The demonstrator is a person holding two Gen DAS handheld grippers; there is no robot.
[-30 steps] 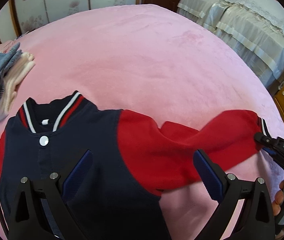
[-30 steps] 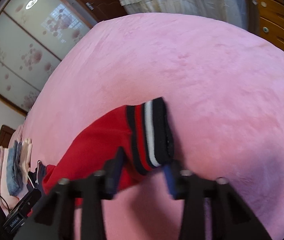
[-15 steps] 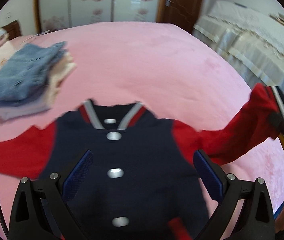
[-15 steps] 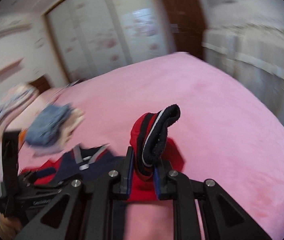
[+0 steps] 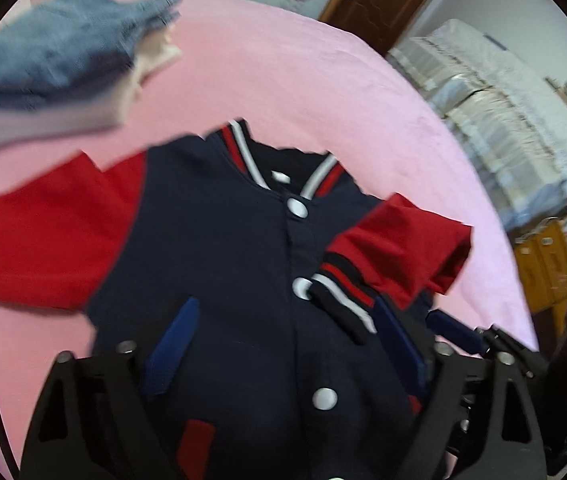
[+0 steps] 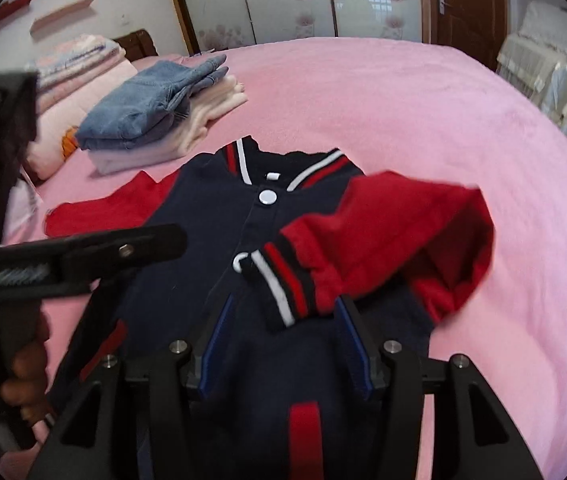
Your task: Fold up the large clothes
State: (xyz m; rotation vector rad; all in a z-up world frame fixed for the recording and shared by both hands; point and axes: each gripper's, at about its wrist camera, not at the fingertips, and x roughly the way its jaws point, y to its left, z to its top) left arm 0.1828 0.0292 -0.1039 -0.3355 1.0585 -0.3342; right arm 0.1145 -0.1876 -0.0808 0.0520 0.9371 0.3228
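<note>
Red sleeve (image 6: 395, 236) lies folded across the jacket (image 6: 211, 216), cuff just ahead of the right tool (image 6: 283, 354), whose jaws are opening, pinching nothing. The other red sleeve (image 5: 43, 228) stretches sideways, nearer the left tool (image 5: 283, 344), closing on nothing.

We count one jacket (image 6: 251, 264) with three white snaps (image 6: 267, 197) showing. At ten o'clock sits one pile of folded clothes (image 6: 155, 116). Two grippers (image 6: 283, 344) show.
</note>
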